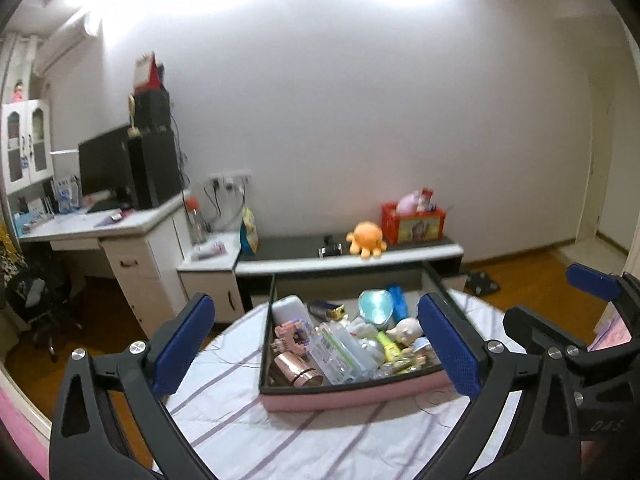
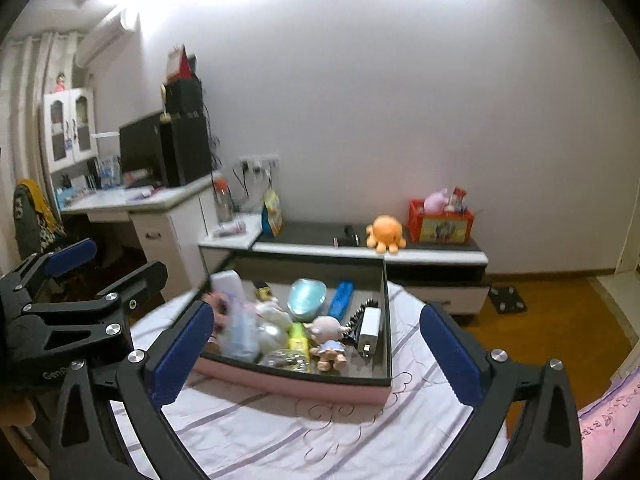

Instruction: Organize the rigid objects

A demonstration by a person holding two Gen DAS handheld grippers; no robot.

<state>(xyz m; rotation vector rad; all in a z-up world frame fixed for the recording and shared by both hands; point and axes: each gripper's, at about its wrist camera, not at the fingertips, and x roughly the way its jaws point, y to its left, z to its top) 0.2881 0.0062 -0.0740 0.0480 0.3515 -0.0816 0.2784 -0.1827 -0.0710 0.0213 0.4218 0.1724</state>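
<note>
A pink box with a black rim [image 1: 352,394] sits on a white striped sheet [image 1: 248,432]. It holds several small items: a rose-gold cup [image 1: 298,372], a clear plastic pack [image 1: 340,350], a teal heart-shaped tin [image 1: 376,306], a little doll [image 2: 328,338] and a white charger [image 2: 370,330]. My left gripper [image 1: 316,344] is open in front of the box's left half, its pads gripping nothing. My right gripper [image 2: 316,350] is open before the pink box [image 2: 288,380], also with nothing in it. Each view shows the other gripper alongside: the right gripper [image 1: 560,304] and the left gripper [image 2: 104,268].
Behind the box runs a low cabinet [image 1: 400,254] with an orange octopus plush [image 1: 366,238] and a red crate [image 1: 412,220]. A desk with a monitor [image 1: 108,164] stands at the left. A floor scale [image 1: 482,282] lies on the wooden floor at the right.
</note>
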